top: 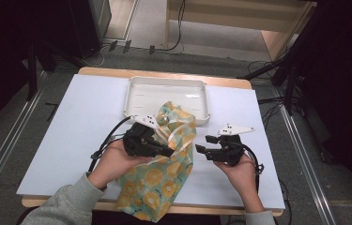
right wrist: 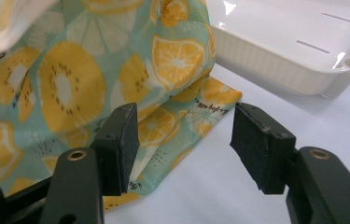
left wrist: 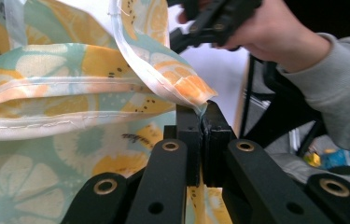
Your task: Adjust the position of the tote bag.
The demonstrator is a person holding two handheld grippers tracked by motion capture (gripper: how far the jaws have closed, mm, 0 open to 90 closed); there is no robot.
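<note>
Left gripper view, left tool [left wrist: 204, 122] clamped on fruit-print cloth [left wrist: 70, 88] hem, right tool [right wrist: 184, 140] wide open, w/o load

1. A white tray [top: 138, 91] sits at the far middle of the bench — shallow, rectangular, with rounded corners and a ribbed outer wall; faint slot marks line its floor.
2. The bench [top: 80, 131] carries a pale sheet over its top, with a wooden edge showing at the far and near sides.
3. Black cables [top: 173, 42] trail over the grey floor beyond the bench.
4. A light wooden frame [top: 277, 42] stands further back — a metal rail [top: 4, 150] runs along the floor at the left.
</note>
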